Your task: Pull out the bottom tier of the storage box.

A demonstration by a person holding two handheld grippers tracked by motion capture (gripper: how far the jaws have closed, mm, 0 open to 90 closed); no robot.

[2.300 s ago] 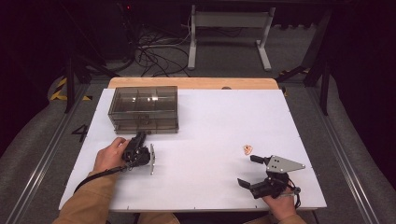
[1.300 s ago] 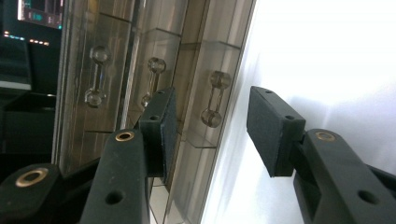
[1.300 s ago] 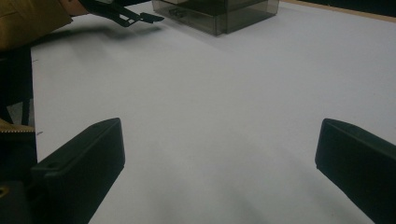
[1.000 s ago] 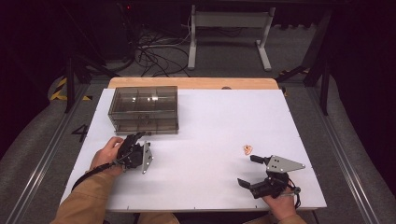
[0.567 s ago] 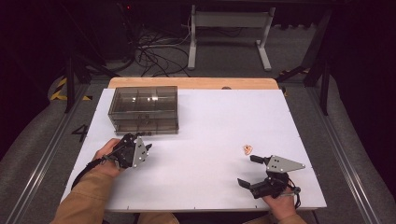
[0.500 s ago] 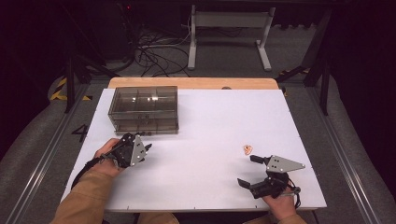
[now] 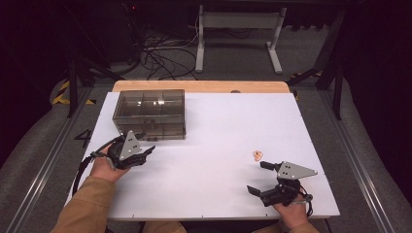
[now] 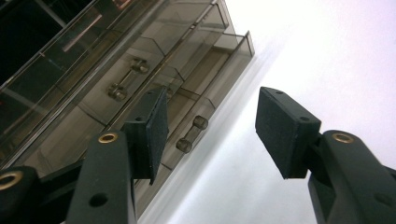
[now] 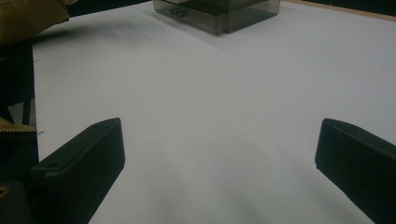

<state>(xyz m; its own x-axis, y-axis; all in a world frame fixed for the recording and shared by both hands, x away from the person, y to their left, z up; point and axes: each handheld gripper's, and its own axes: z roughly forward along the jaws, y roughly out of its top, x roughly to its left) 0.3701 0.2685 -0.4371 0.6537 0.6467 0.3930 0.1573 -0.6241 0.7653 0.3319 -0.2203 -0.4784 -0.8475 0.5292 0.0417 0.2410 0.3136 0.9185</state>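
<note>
Since the earlier pictures, the left gripper (image 7: 145, 151) has turned and drawn back toward the near left of the table, its grey plate now tipped up toward the camera, and its jaws have just been opening with nothing between them; the right gripper (image 7: 260, 177) has kept its place near the front right edge. Largest in the scene is the white table (image 7: 228, 121), with a strip of bare wood along its far edge. On its far left stands the smoky clear drawer box (image 7: 150, 112), upright, with its drawer fronts facing the person. In the left gripper view the box (image 8: 116, 79) rises just ahead of the jaws, one drawer pulled slightly out from the rest, and two small bar handles (image 8: 192, 134) show on the fronts; the pads are partly spread and touch neither the box nor a handle. The right gripper rests low over the table with its jaws spread wide and empty, as its own view confirms. Smallest is a little tan piece (image 7: 257, 155) lying on the white surface just beyond the right gripper, well apart from the box.
</note>
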